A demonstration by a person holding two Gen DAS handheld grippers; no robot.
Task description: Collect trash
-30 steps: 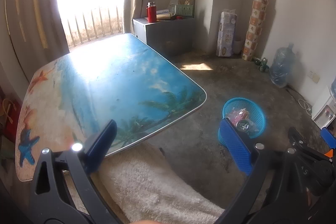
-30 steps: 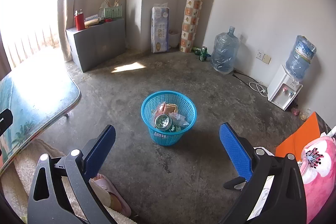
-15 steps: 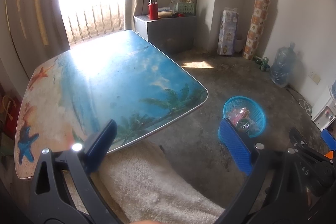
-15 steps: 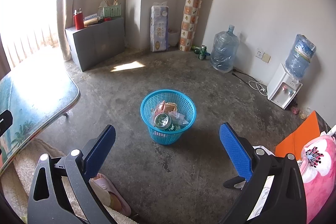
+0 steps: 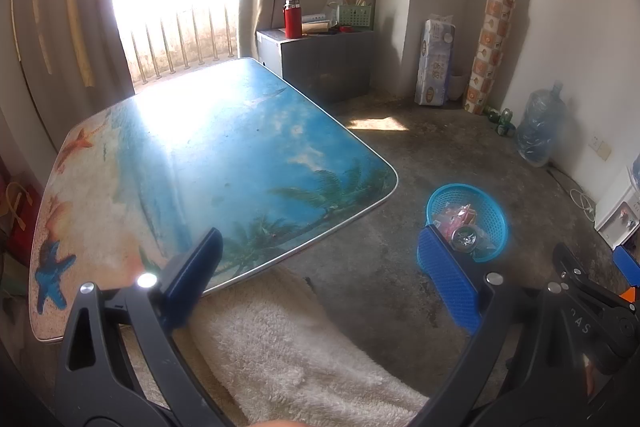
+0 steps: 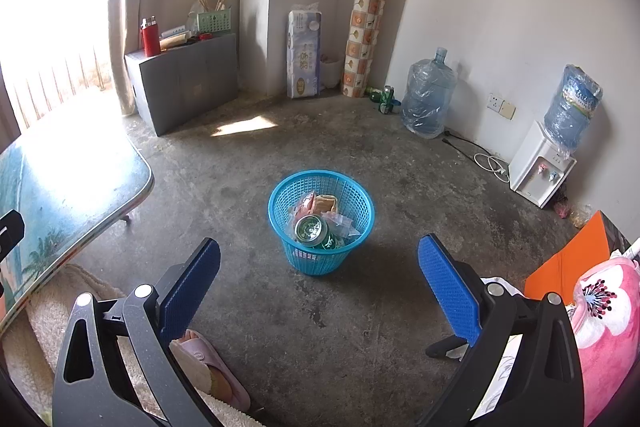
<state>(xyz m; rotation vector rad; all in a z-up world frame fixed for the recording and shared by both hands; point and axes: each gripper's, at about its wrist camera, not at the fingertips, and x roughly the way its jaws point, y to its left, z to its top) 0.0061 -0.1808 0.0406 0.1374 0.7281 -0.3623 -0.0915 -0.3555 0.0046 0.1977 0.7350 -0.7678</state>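
The blue basket [image 6: 321, 221] stands on the bare concrete floor [image 6: 248, 291], already holding a can [image 6: 310, 230] and wrappers [image 6: 316, 203], likely set in the open so both hands reach it. It sits ahead of the right gripper [image 6: 319, 287], between its wide-apart, empty fingers. The left gripper [image 5: 320, 279], also spread and empty, faces the table [image 5: 208, 163], with the basket just behind its right finger.

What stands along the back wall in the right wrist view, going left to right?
Red thermos flask → green plastic basket → white tissue-roll pack → orange patterned roll → green cans → clear water jug → white water dispenser.
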